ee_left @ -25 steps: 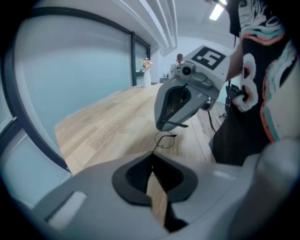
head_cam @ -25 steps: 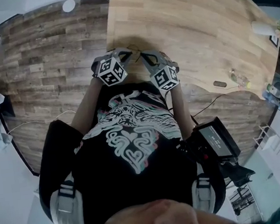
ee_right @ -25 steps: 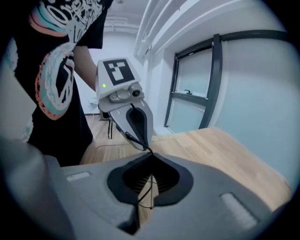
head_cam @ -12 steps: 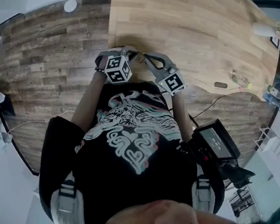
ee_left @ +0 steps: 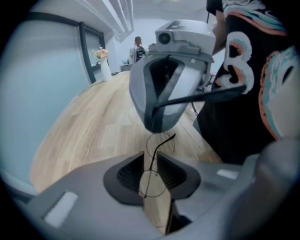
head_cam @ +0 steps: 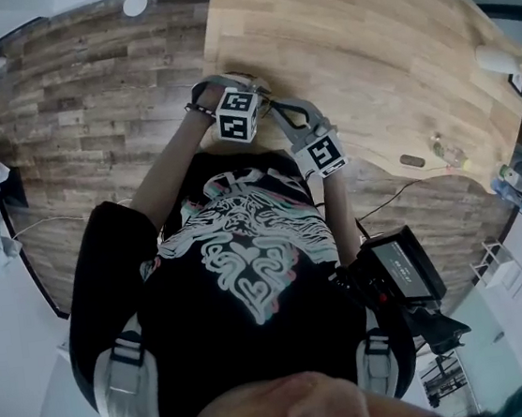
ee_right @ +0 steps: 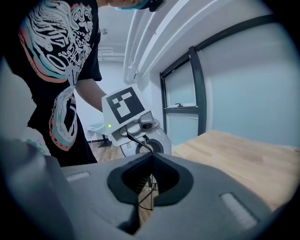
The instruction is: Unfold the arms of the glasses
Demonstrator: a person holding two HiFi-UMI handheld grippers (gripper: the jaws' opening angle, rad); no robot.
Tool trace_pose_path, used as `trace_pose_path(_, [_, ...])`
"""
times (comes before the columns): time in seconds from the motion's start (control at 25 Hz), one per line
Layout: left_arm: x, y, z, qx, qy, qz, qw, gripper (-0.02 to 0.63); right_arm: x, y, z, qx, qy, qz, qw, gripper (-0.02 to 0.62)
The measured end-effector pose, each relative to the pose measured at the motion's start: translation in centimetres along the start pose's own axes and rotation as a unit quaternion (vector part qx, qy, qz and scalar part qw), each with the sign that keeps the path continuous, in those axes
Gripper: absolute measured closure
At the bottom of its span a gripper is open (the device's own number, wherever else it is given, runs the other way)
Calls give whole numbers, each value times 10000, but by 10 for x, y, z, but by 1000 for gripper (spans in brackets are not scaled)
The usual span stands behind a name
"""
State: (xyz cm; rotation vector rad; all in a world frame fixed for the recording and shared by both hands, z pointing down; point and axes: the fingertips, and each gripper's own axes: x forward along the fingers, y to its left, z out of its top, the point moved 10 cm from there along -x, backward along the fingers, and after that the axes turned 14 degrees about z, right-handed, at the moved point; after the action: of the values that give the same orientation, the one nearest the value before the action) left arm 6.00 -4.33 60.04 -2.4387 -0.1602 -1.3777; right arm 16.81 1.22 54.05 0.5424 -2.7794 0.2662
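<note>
Gripping one pair of wire glasses (ee_left: 153, 183) at lower centre of the left gripper view, the left claw (ee_left: 151, 165) is clamping narrowly on a round lens rim. The right claw (ee_right: 151, 160) is pinching one black arm, tips together. Two marker cubes (head_cam: 237, 114) are masking the glasses in the head view, at the desk (head_cam: 355, 50) edge. One vase (ee_left: 104, 70) is standing upper left and one bottle (head_cam: 446, 148) is lying at the head view's right, both well apart from the claws.

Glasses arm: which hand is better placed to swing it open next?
Right, probably. The right gripper has its fingers pinched on the thin dark arm, while the left gripper holds the glasses by the wire frame, steadying them.
</note>
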Motion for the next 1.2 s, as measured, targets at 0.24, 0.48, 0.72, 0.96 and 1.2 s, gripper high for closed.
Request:
trace_pose_path(0.24, [20, 5, 13, 273, 152, -637, 9975, 557, -3, -7, -4, -18, 120, 62, 9999, 597])
trace_pose_path(0.48, [26, 9, 15, 235, 212, -1004, 9944, 565, -6, -4, -9, -27, 140, 63, 9999, 597])
trace_pose_path(0.72, [25, 5, 12, 148, 277, -1247, 9917, 614, -5, 0, -8, 13, 155, -49, 9999, 597])
trace_pose_path(0.96, [19, 6, 10, -251, 108, -1293, 9912, 614, -11, 0, -12, 163, 9, -205, 9997, 597])
trace_pose_path(1.2, [8, 11, 2, -925, -165, -1243, 9878, 615, -20, -3, -16, 493, -266, -434, 9975, 597])
